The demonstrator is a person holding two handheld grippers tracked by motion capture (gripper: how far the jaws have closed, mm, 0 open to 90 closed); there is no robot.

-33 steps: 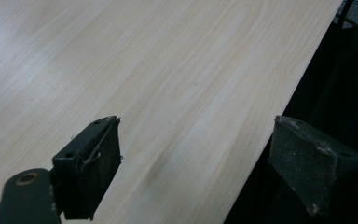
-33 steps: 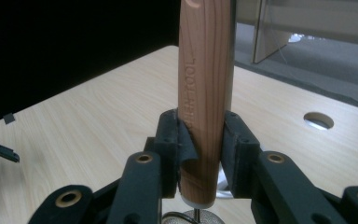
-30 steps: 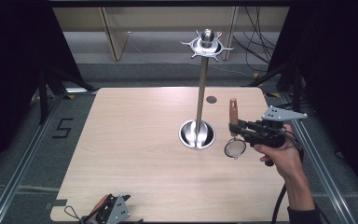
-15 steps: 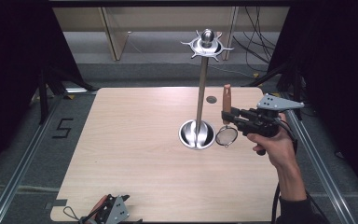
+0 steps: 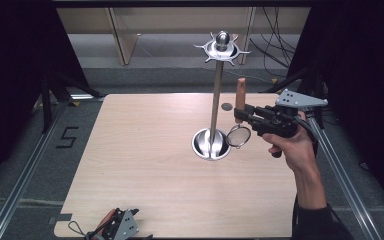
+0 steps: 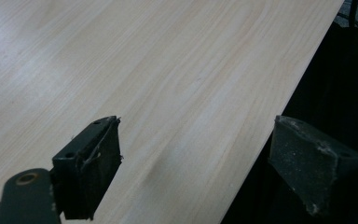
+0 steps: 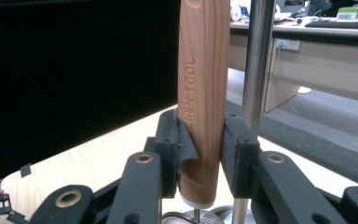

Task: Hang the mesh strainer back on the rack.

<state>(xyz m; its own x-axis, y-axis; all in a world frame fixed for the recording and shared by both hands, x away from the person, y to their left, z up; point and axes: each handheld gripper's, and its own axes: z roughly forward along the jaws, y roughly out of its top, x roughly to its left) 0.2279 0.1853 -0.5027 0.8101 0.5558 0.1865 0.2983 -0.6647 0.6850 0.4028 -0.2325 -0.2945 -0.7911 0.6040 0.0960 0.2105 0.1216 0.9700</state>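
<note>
From the high view, I have the right gripper clamped on the wooden handle of a small mesh strainer. The handle stands upright and the mesh bowl hangs below it, clear of the counter and just beside the steel pole of the utensil stand. The stand's hook ring sits at the top of the pole, well above the strainer, and its round base is right next to the mesh. My left gripper lies at the near edge of the counter, well apart from all this.

In the left gripper view, the two black pads stand wide apart with nothing between them, bare counter beneath and the counter edge running under the far pad.

In the right gripper view, both pads press flat on the handle low down, close to its metal end, with the pole just behind on the right.

My worry is the grip point: it is low on the handle and the wood is smooth, so the strainer could pivot or slip as I lift. The mesh rim is also close enough to the pole that a small sideways drift would knock it and rock the stand. I also judge that reaching the hooks demands a long rise, where tilt builds up.
</note>
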